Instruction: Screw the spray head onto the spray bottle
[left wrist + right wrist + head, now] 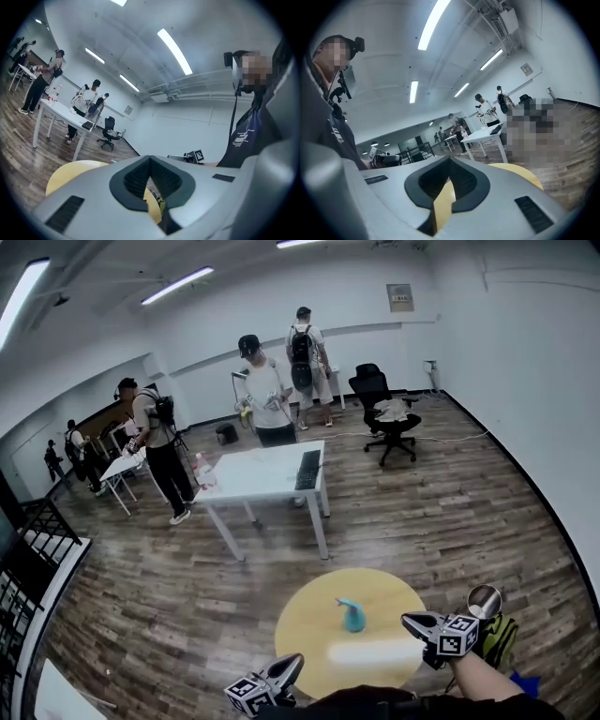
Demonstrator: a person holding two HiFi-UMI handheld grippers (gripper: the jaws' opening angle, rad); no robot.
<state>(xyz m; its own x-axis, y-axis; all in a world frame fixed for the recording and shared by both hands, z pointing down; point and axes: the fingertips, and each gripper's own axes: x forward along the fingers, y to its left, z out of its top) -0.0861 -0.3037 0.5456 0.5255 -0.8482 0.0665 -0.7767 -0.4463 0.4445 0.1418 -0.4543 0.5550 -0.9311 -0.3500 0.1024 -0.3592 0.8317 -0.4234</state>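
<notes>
Spray head (352, 615) seen upright near middle of round table (309, 615). Pale blurred shape (370, 652) lies just beside it, nearer the person; not identifiable. Left gripper (291, 664) held at table's near edge, jaws pressed together, nothing gripped. Right gripper (412, 621) held over right edge, jaws likewise together, empty.

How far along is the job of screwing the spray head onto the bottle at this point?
Done: nothing yet. The teal spray head stands by itself on the yellow table, apart from a pale blurred shape that may be the bottle. In hand: nothing. The left gripper and the right gripper are both shut and empty at the table's near edge. Left: picking up both parts, joining them and screwing.
</notes>
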